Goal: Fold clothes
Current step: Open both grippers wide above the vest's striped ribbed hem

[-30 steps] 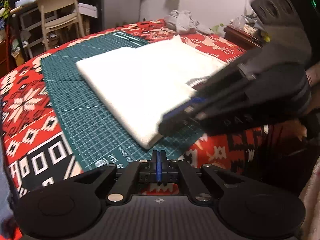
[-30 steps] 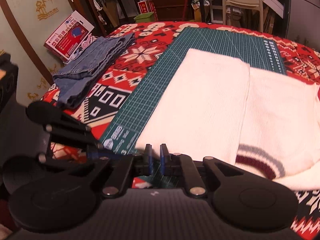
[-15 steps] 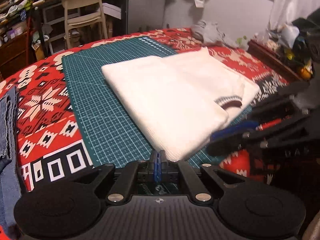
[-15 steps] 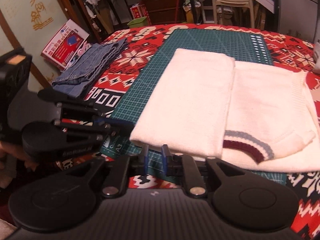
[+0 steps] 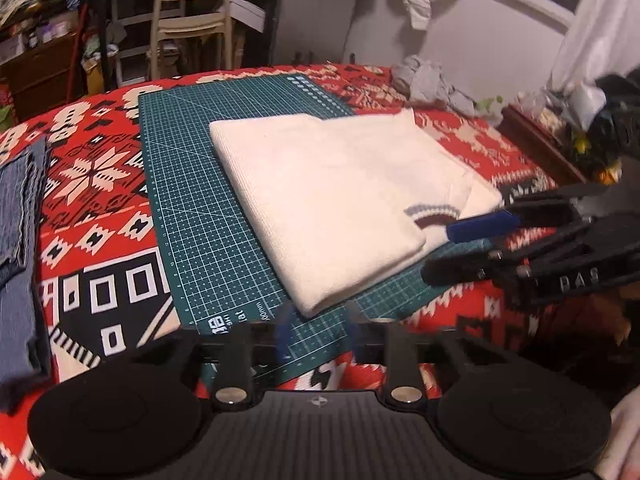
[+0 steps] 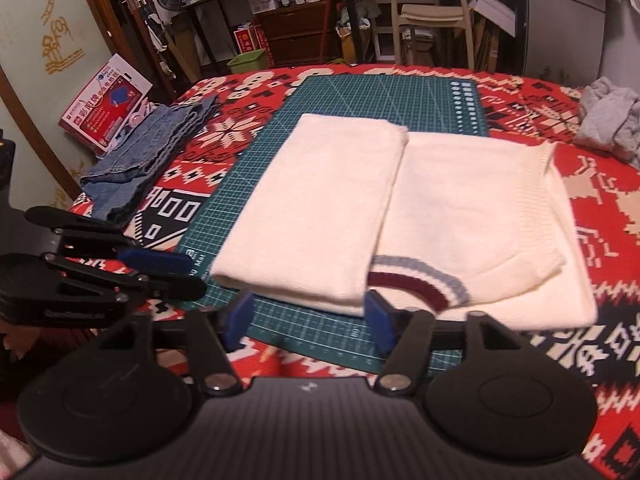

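Note:
A cream sweater point(image 5: 340, 200) with a maroon and grey-blue striped trim lies folded on the green cutting mat point(image 5: 192, 208). My left gripper point(image 5: 318, 334) is open just short of the sweater's near corner, with nothing between its fingers. In the right wrist view the same sweater point(image 6: 320, 208) lies flat on the mat point(image 6: 328, 332), one half laid over the other. My right gripper point(image 6: 310, 320) is open at its near edge and holds nothing. Each gripper shows in the other's view: the right gripper point(image 5: 438, 252) near the striped trim, the left gripper point(image 6: 196, 276) left of the sweater.
Folded jeans point(image 6: 152, 160) lie on the red patterned cloth point(image 5: 100, 168) left of the mat. A grey garment point(image 6: 608, 120) is bunched at the far right. A red box point(image 6: 104, 108) leans on the wall, and a pale chair point(image 5: 192, 20) stands behind the table.
Both grippers have gone from shut to open and have drawn back from the sweater toward the near table edge. The sweater lies as it did.

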`<state>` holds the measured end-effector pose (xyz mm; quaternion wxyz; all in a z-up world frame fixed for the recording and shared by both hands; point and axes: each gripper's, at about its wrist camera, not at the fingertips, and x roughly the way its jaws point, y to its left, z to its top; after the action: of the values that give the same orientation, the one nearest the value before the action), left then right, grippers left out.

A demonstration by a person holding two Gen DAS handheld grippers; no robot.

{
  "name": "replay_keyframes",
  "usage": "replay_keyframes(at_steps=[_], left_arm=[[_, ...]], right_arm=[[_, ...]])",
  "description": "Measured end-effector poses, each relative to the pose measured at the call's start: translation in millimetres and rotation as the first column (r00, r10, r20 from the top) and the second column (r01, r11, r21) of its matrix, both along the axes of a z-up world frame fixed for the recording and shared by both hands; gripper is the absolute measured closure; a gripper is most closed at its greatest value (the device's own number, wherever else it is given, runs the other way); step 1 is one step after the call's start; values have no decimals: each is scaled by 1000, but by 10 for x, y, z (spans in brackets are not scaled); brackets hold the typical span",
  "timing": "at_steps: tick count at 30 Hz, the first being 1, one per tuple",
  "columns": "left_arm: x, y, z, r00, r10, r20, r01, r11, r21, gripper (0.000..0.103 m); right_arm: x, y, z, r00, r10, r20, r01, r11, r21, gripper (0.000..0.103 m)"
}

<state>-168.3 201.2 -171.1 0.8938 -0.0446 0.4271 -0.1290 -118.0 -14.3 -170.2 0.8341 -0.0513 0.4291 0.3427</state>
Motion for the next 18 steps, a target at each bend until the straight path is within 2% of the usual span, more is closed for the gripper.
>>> replay_keyframes(at_steps=[2, 5, 9, 18], left_arm=[[1, -14, 22, 1000, 24, -3, -24, 1000, -15, 65], [13, -36, 57, 999, 54, -8, -54, 998, -40, 57], [17, -84, 114, 996, 85, -6, -85, 995, -44, 44], [-54, -238, 218, 991, 123, 45, -125, 991, 55, 40]], right_arm=[[-22, -22, 44, 1000, -1, 22, 1, 1000, -14, 11], [-53, -43, 122, 999, 2, 50, 0, 1000, -30, 1], [-73, -76, 206, 997, -3, 81, 6, 999, -47, 1], [-100, -87, 268, 981, -56, 187, 82, 987, -138, 0]])
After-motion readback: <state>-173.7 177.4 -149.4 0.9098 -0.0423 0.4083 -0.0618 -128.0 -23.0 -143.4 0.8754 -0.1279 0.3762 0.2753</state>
